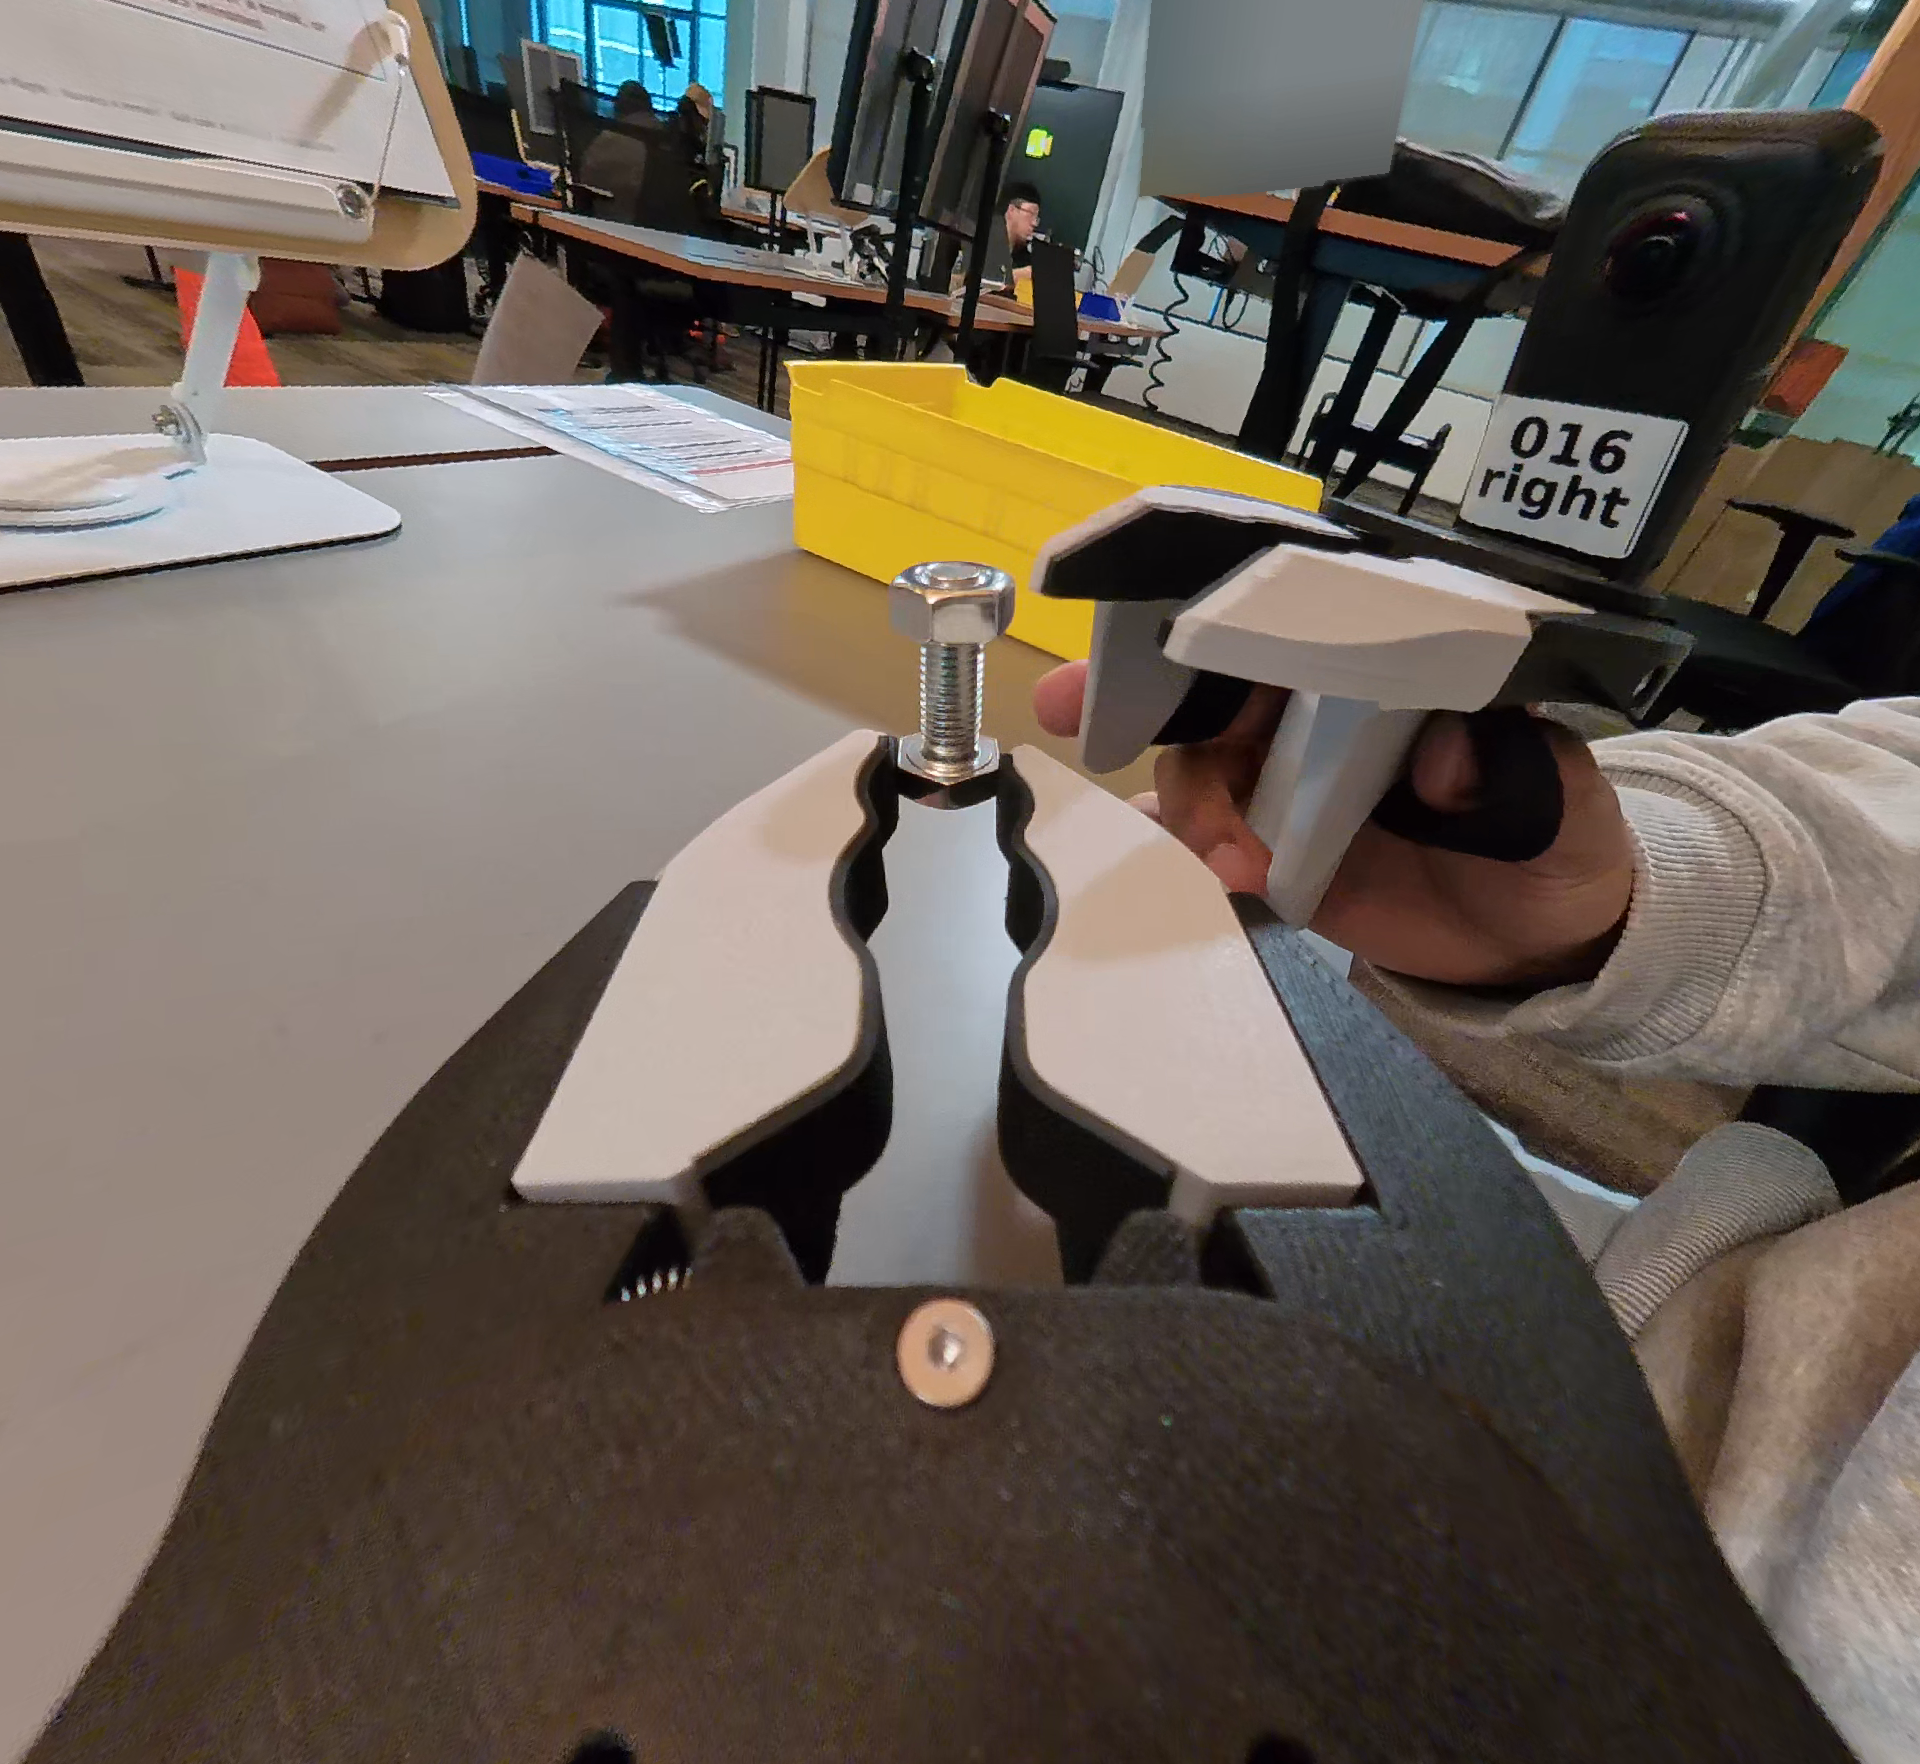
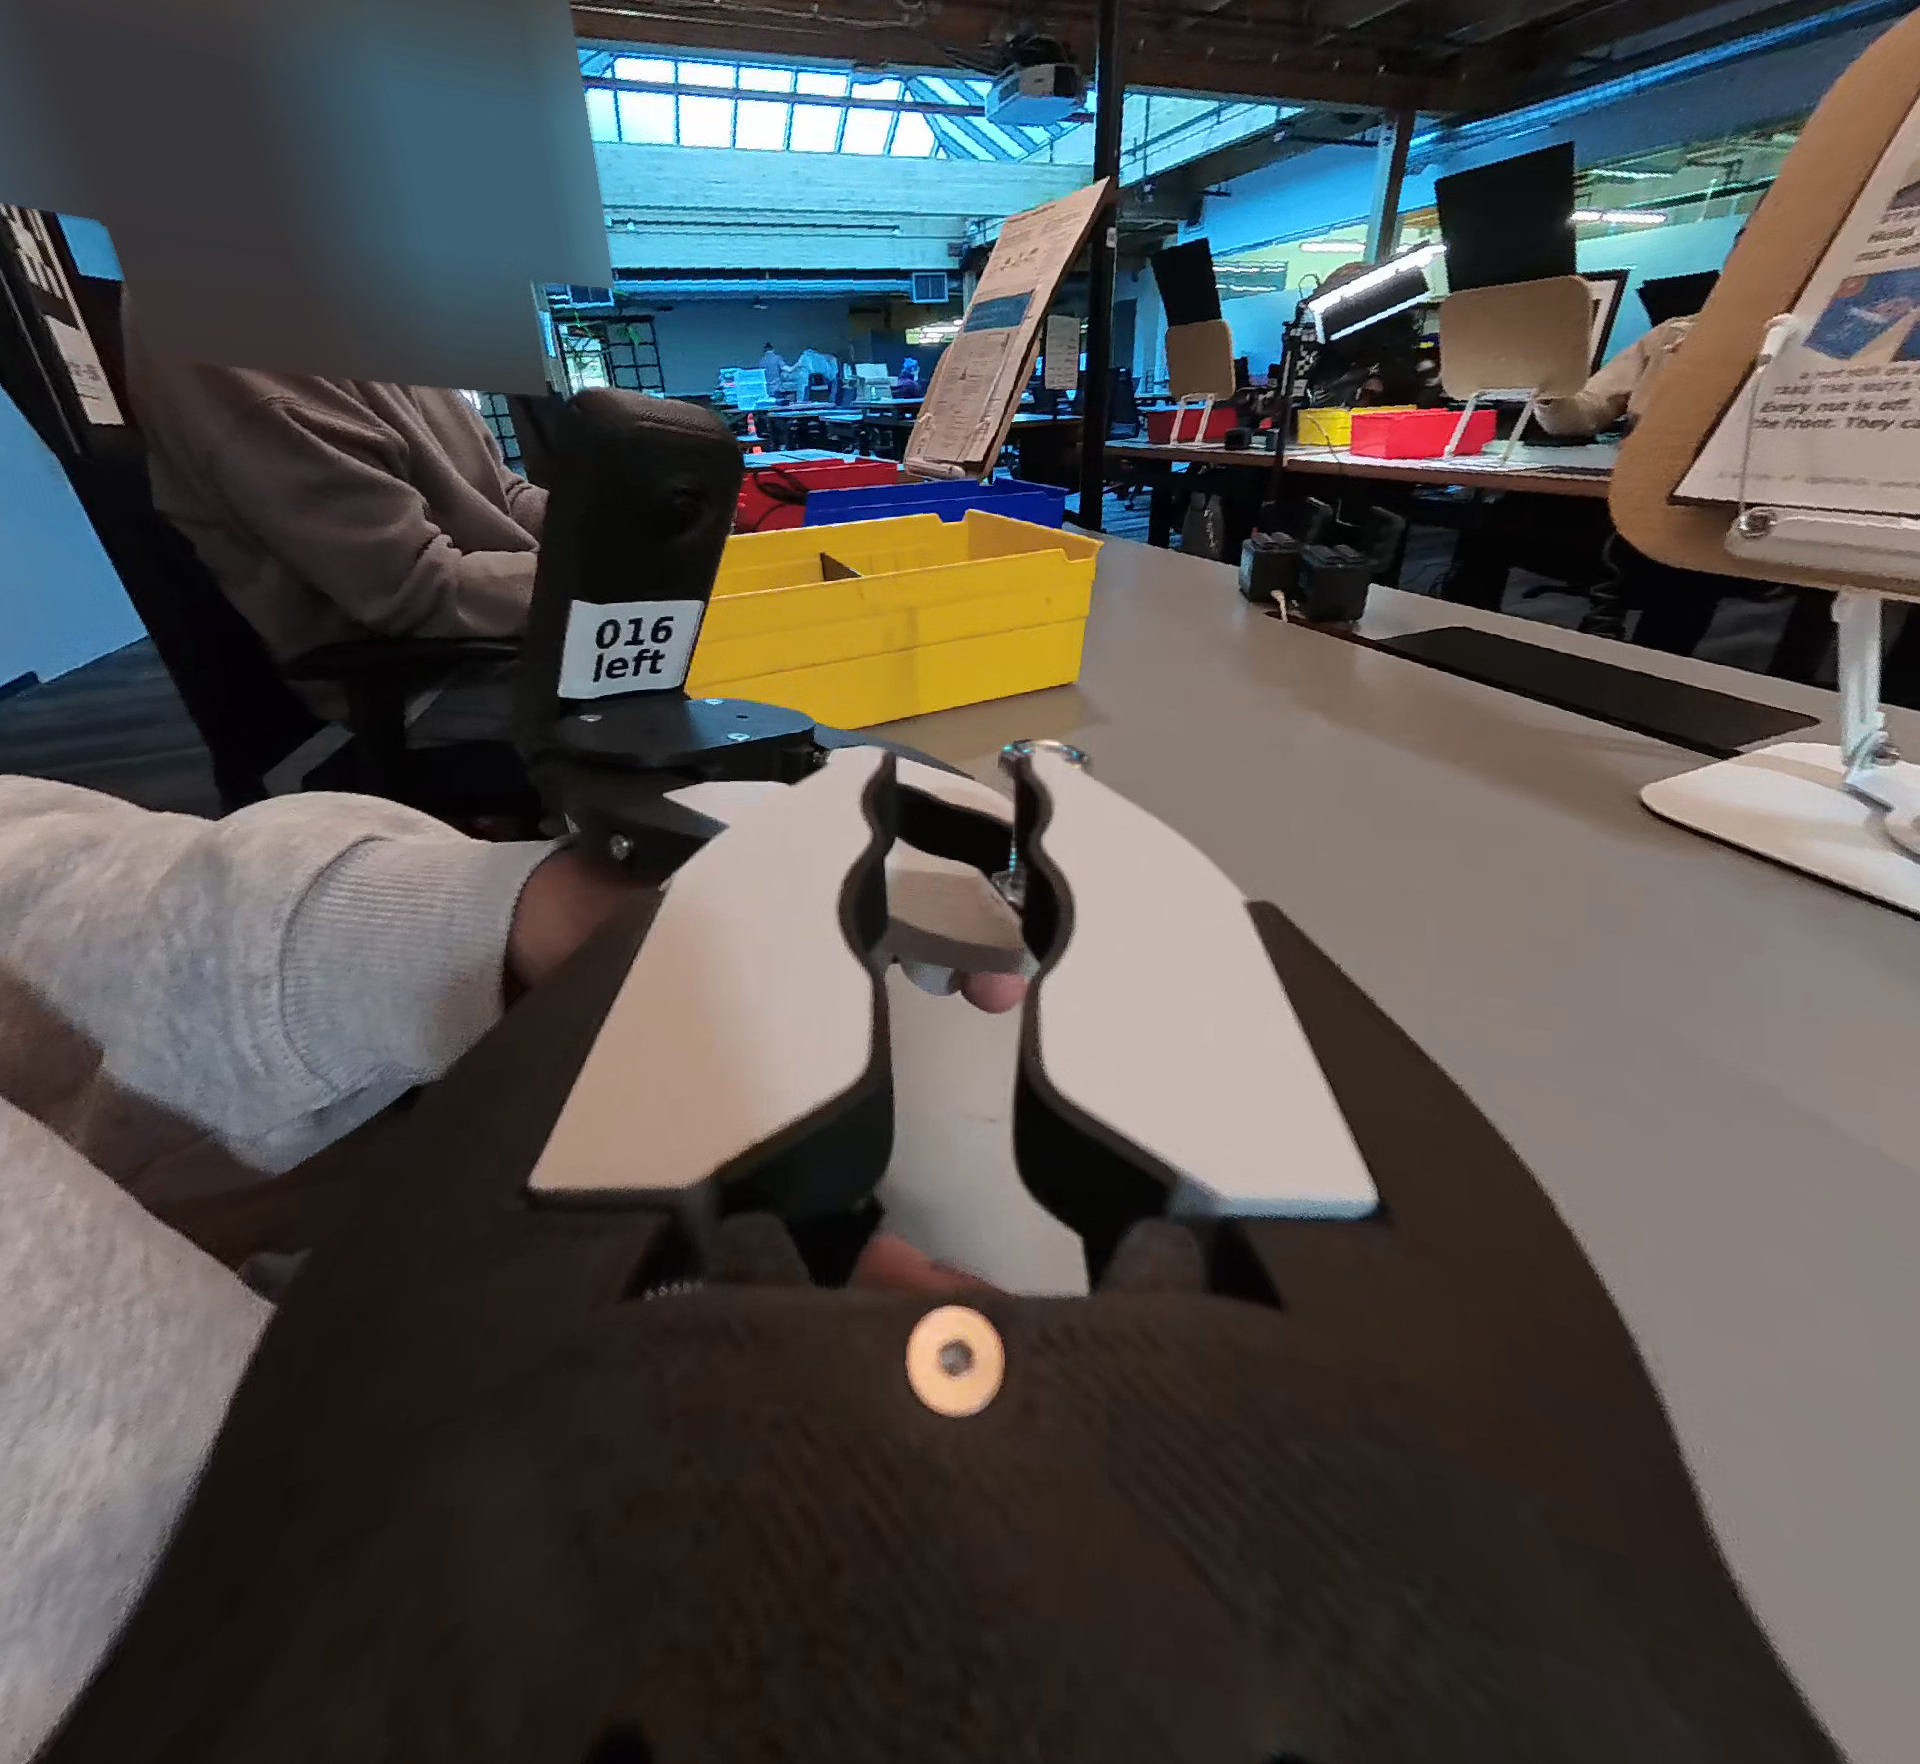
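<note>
A silver bolt [image 1: 951, 665] stands upright, hex head up, with a nut [image 1: 948, 760] threaded on near its lower end. My left gripper [image 1: 948, 764] is shut on that nut and holds the bolt above the grey table [image 1: 416, 779]. My right gripper [image 1: 1112, 597], held in a hand, hovers just right of the bolt head at about its height. In the right wrist view my right gripper [image 2: 951, 779] is slightly open with nothing between its fingers. The bolt head [image 2: 1042, 756] peeks past its right fingertip. A finger [image 2: 951, 919] of the left gripper shows through the gap.
A yellow divided bin [image 1: 935, 478] stands on the table behind the bolt and also shows in the right wrist view [image 2: 894, 644]. A white document stand [image 1: 187, 488] sits at the left, with a laminated sheet [image 1: 644, 447] beyond. A black mat [image 2: 1590, 686] lies farther along. One gripper's finger ends stand about 4 centimeters off the other's.
</note>
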Action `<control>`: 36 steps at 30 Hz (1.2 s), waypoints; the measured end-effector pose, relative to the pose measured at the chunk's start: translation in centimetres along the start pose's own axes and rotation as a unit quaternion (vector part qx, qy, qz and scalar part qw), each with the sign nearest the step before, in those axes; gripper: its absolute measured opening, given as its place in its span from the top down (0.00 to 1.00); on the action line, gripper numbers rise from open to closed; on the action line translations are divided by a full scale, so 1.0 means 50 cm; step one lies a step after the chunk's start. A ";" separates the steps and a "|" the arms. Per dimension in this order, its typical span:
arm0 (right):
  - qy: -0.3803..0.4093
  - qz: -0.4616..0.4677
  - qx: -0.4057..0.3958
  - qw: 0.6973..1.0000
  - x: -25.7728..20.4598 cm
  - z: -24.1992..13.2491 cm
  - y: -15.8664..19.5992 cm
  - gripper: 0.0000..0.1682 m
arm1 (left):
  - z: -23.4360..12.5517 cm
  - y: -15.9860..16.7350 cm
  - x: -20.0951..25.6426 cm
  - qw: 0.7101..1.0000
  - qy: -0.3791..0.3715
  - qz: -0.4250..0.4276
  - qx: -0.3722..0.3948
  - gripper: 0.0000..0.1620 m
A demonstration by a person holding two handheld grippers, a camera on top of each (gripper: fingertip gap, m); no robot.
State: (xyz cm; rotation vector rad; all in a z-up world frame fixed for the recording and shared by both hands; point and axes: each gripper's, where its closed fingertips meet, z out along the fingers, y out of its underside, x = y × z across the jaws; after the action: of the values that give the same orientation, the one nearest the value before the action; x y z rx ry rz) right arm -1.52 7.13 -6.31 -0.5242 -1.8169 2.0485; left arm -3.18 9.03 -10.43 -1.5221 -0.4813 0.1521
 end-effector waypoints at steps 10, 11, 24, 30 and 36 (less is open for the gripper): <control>-0.003 0.006 -0.004 1.000 -0.001 0.000 0.003 0.89 | 0.001 0.000 0.002 1.000 0.000 0.004 0.000 0.89; 0.003 0.003 0.001 1.000 0.003 -0.002 0.000 0.89 | 0.001 0.000 0.002 1.000 0.001 0.003 0.000 0.89; 0.020 -0.012 0.002 1.000 0.012 -0.001 -0.001 0.81 | 0.002 0.000 0.004 1.000 0.003 0.003 0.000 0.89; 0.013 0.005 -0.010 1.000 0.008 0.011 0.016 0.69 | 0.004 0.004 0.009 1.000 0.005 0.014 -0.007 0.89; 0.013 -0.002 -0.013 1.000 0.016 -0.001 0.008 0.84 | 0.002 0.002 0.001 1.000 -0.001 0.002 -0.004 0.89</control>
State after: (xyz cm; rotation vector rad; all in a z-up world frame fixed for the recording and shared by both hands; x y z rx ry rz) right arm -2.22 7.51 -6.72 -0.5527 -1.8301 2.0082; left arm -3.17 9.15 -10.52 -1.5317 -0.4819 0.1556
